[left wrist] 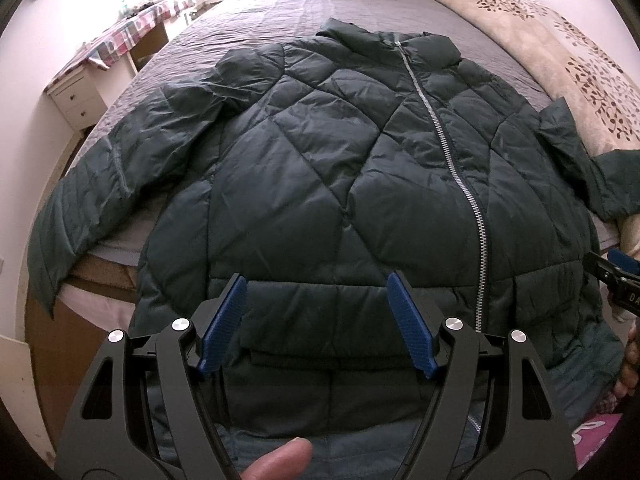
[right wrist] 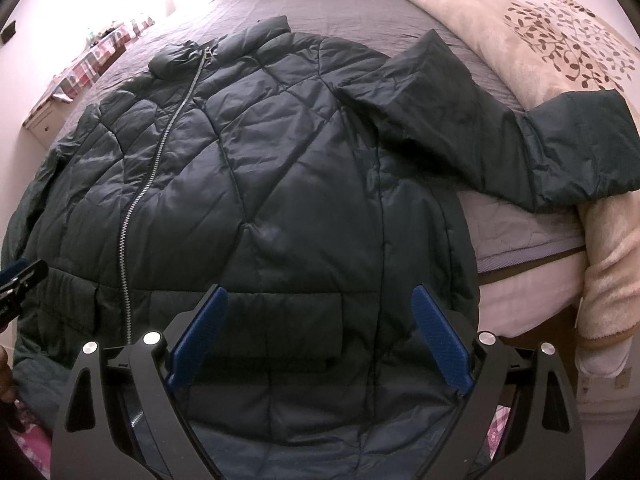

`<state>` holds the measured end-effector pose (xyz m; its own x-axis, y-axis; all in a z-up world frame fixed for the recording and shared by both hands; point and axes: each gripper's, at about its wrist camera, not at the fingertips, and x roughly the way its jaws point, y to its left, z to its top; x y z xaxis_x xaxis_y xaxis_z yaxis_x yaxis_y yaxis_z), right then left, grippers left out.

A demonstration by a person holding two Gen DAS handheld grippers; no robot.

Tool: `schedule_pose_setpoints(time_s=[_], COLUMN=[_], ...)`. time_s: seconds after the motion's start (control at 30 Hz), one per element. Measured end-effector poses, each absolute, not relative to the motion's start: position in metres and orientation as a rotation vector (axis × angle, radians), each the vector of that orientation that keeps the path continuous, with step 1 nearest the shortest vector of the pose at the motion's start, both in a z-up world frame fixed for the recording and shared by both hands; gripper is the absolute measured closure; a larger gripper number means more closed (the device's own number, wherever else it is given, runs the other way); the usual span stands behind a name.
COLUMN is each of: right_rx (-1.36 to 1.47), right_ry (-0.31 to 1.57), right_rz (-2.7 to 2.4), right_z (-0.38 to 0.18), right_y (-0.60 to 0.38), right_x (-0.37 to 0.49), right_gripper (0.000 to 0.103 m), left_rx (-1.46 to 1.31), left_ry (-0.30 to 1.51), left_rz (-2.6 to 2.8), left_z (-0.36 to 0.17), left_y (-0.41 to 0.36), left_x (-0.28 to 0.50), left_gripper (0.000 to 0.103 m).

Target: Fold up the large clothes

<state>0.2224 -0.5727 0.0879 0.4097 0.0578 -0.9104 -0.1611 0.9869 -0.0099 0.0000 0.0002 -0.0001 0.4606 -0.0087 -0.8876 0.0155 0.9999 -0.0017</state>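
Off to the side of your left gripper (left wrist: pixel 316 320), the dark green quilted puffer jacket (left wrist: pixel 340 168) throws one sleeve (left wrist: pixel 100 184) out over the edge of the grey quilted bed (left wrist: pixel 320 0). Both grippers hover just above the hem, jaws spread wide, holding nothing. The collar points away from you, so the long axis runs straight ahead from your fingertips, silver zip (left wrist: pixel 460 160) up. Expect it light, puffy, slick and springy; pinch at the hem corners or cuffs. Beyond your right gripper (right wrist: pixel 320 336), the other sleeve (right wrist: pixel 520 140) reaches toward the beige leaf-print blanket (right wrist: pixel 560 20).
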Motion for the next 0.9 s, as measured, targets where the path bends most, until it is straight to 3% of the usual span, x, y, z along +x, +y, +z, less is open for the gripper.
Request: schedule_pose_setpoints(time_s=[0.9], right_rx=[-0.086], right_ry=[1.153], right_rz=[0.153], right_z=[0.0869], right_y=[-0.5748], right_x=[0.2219], right_gripper=[0.013], left_rx=[0.005], left_ry=[1.092], left_rz=[-0.016], left_z=[0.0], left_y=[0.0002], left_x=[0.0], left_gripper=[0.03])
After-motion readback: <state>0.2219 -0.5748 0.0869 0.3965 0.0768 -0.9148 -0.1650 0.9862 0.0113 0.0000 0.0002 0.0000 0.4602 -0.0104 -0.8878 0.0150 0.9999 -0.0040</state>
